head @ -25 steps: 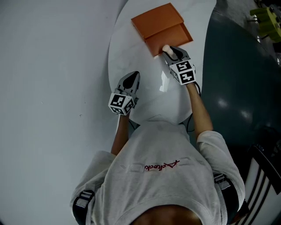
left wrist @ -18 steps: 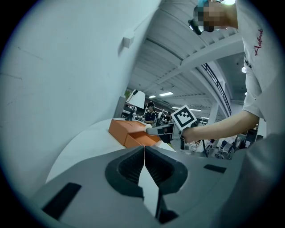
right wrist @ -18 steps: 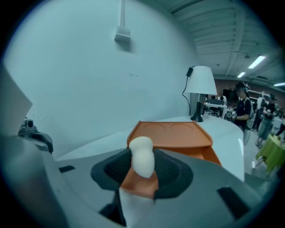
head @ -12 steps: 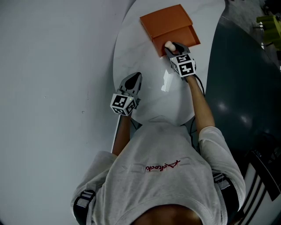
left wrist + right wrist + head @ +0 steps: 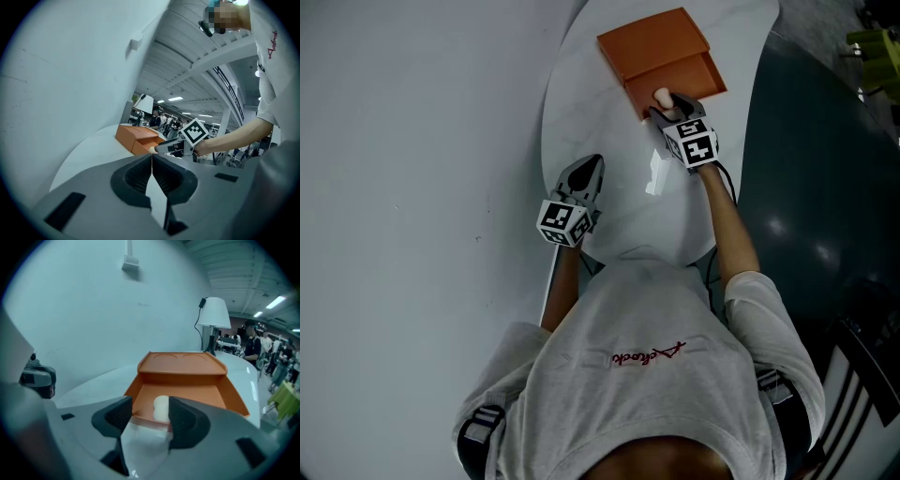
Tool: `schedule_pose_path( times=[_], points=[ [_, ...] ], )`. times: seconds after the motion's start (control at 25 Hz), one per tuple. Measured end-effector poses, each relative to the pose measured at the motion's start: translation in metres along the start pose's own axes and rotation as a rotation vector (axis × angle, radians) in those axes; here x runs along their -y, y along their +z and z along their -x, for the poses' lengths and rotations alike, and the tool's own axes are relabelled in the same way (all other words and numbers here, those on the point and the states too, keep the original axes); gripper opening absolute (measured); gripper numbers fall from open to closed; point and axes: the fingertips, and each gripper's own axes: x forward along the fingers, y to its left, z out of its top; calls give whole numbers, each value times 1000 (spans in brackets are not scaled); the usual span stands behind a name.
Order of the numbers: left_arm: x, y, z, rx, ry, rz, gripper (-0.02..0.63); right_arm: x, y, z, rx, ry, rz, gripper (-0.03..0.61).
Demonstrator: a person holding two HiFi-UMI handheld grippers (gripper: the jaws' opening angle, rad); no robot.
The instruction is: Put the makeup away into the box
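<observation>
Jaws, left gripper [image 5: 151, 159]: together, nothing held; parked by the table's near-left edge, well apart from the box.
Jaws, right gripper [image 5: 152, 411]: just been opening, now apart; sponge between them, pads not pressing it.
Sponge [image 5: 161, 408]: pale, egg-shaped, long axis upright; just inside the box's near wall.
Box [image 5: 201, 392]: orange, open, straight ahead of the right claw.
Next move, judged: right gripper backs straight out.
Surface: glossy white table [image 5: 600, 131].
Room: pale wall [image 5: 93, 310], lamp [image 5: 213, 312] behind.
</observation>
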Motion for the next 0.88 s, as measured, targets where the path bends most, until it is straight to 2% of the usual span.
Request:
schedule_pose_path(
  times=[0.24,0.28,0.4,0.44,0.64,0.88],
  points=[
    [6,3,1,7,-18,-9,12,-4,3,19,49,-41,-10,237],
    [8,4,1,10,-23,-14,12,-3,4,25,64,-61,-11,207],
    [15,11,-2,19,-38,-31,12,4,5,44,110,-136,-6,47],
    [18,12,-2,22,-44,-37,12,5,4,49,117,-146,-6,37],
    [30,16,-3,24,-68,-58,12,10,-4,68,128,-155,-50,31],
    [49,15,-17,12,-121,-70,12,27,-32,104,123,-226,-130,31]
  ],
)
